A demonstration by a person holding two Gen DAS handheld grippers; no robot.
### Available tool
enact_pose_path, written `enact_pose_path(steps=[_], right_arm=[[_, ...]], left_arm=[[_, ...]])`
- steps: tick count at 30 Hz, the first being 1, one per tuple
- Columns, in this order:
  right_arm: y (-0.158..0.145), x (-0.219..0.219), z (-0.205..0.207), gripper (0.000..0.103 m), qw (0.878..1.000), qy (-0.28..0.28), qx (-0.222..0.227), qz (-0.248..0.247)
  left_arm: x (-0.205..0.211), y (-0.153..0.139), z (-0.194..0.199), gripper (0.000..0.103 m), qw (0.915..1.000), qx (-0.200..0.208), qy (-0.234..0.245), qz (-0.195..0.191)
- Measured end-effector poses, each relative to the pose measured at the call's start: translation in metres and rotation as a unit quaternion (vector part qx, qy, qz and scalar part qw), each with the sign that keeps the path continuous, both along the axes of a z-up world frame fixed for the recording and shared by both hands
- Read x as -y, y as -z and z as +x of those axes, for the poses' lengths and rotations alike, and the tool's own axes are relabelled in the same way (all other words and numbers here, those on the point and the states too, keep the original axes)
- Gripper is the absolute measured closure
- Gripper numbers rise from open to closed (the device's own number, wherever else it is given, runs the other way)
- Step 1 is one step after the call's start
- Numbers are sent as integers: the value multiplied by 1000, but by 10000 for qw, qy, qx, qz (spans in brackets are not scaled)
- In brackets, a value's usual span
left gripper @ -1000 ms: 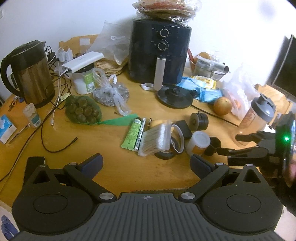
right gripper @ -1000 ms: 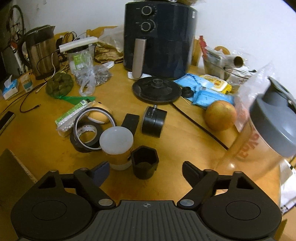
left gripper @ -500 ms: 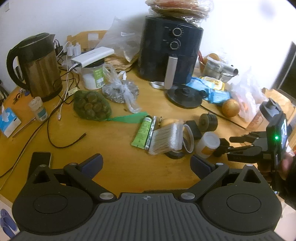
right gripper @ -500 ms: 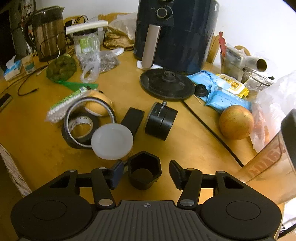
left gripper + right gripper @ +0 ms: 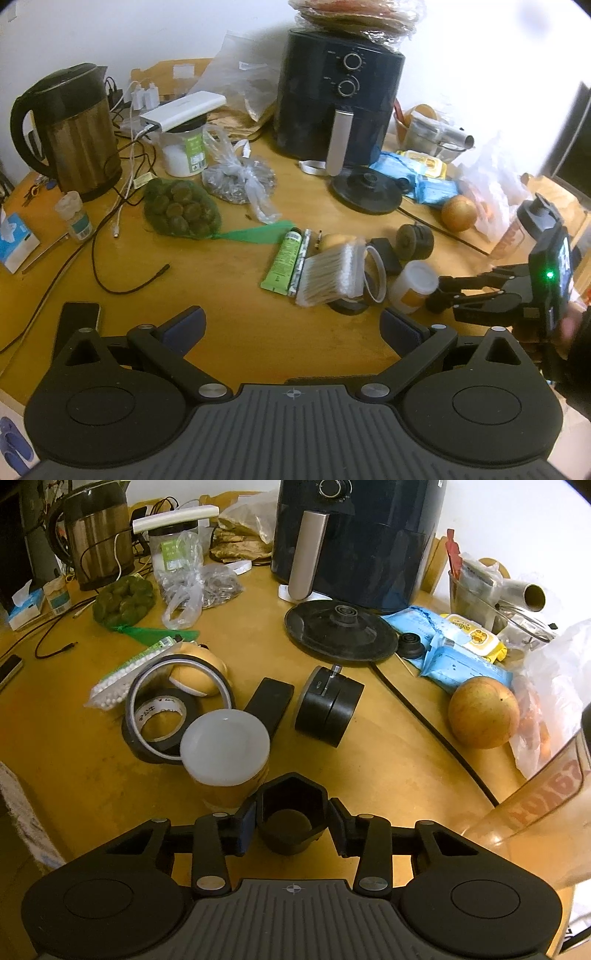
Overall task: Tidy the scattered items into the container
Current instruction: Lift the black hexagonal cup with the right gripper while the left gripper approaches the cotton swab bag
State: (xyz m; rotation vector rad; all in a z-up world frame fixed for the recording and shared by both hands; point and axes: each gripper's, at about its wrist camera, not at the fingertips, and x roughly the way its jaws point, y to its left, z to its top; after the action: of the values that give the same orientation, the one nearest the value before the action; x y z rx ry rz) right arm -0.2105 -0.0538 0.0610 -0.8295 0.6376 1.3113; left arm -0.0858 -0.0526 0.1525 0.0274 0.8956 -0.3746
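My right gripper point(image 5: 291, 825) is shut on a small black hexagonal cup point(image 5: 291, 818) that stands on the wooden table; it also shows in the left wrist view point(image 5: 439, 295). Right beside the cup stands a white-lidded jar point(image 5: 225, 751). Behind it lie a black tape roll point(image 5: 157, 722), a black caster wheel point(image 5: 328, 710), a flat black block point(image 5: 271, 703) and a pack of cotton swabs point(image 5: 328, 275). A green tube point(image 5: 282, 260) lies left of the swabs. My left gripper point(image 5: 291, 326) is open and empty above the table's near edge.
A black air fryer point(image 5: 340, 99), a kettle point(image 5: 70, 133) and its base point(image 5: 365, 188) stand at the back. Cables point(image 5: 110, 236), a net bag point(image 5: 181, 212), an apple point(image 5: 482, 712), a shaker bottle point(image 5: 546, 805) and a phone point(image 5: 75, 323) crowd the table.
My right gripper moved forward and closed its fingers onto the black hexagonal cup. My left gripper drew back and up slightly, still open.
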Motion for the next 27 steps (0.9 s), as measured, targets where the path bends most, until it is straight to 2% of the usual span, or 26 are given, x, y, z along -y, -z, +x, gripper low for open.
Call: enact_pose_path(steps=[5,21,27], right_arm=[[-13,12,-4,59,9998,86,-149,117],[-72,62,-5,59,9941,521,-431,845],[-84,87,-5,59,9898,800,-551,1046]], left_arm=[[7,0,1,0,9995,-26,302,-62],[34,-17,8,0,9944,399,948,-263],[46,-20,8,0,9904,627,1226,-114]])
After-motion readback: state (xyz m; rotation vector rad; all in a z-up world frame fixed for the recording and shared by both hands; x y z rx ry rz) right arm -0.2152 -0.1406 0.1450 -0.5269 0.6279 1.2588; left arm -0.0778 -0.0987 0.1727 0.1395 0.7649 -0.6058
